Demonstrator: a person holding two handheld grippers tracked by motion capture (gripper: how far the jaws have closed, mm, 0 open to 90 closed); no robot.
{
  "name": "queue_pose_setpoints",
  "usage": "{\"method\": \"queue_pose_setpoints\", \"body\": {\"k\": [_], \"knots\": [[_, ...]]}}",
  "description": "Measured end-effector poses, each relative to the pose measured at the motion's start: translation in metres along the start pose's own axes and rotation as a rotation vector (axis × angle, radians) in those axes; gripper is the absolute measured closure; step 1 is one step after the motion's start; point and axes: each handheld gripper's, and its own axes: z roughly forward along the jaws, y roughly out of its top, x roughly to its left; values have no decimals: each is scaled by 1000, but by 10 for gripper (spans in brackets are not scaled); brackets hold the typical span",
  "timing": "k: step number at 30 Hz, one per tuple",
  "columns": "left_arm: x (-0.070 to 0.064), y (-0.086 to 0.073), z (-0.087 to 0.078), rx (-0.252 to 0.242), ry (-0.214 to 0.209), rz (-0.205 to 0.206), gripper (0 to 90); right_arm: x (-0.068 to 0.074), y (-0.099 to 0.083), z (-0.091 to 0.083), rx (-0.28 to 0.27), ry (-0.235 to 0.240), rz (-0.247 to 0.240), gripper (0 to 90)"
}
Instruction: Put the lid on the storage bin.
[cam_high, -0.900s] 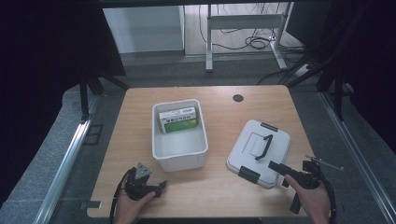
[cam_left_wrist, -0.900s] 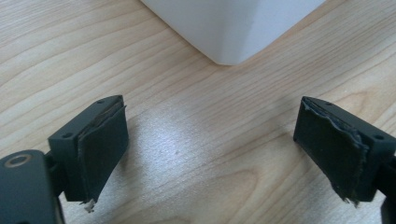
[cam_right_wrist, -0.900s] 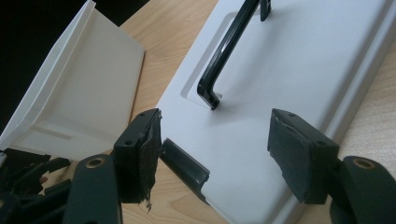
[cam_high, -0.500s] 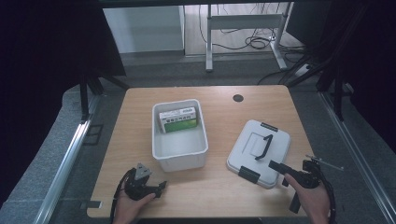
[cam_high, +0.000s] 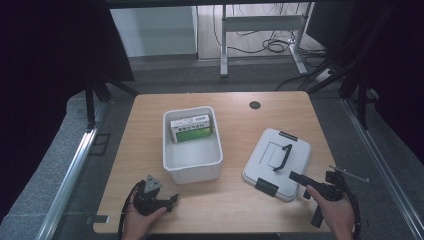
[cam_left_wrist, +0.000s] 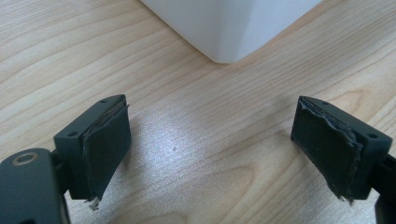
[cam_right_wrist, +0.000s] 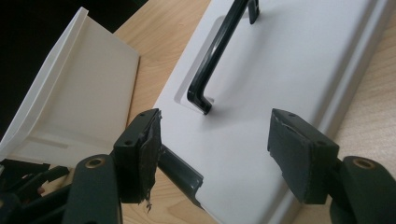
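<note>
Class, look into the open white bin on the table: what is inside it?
Inside the white bin a green-and-white box leans at the far end; the bin's near part shows bare white floor. Whatever lies under that box is covered.

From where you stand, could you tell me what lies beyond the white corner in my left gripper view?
Observer: That corner belongs to an open white bin; a green and white box lies at its far end.
Operator: Thank you. Is there a lid for it anywhere?
Observer: Yes, a white lid with a black handle lies flat on the table, to the right of the bin.
Operator: And where is the right gripper, please?
Observer: The right gripper hangs over the near end of the lid, jaws open, the handle just ahead of them.
</note>
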Motion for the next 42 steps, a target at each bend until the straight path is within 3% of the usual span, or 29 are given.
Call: {"method": "queue_pose_setpoints", "body": {"k": [14, 25, 29, 42], "knots": [[0, 0, 0, 1, 0, -1, 119, 12, 4, 1, -13, 9, -16, 351], [0, 0, 0, -1, 2, -4, 121, 12, 22, -2, -21, 35, -22, 353], [0, 0, -1, -1, 4, -2, 124, 25, 30, -5, -37, 50, -43, 353], [0, -1, -1, -2, 4, -6, 124, 45, 46, 3, 52, 3, -60, 353]]}}
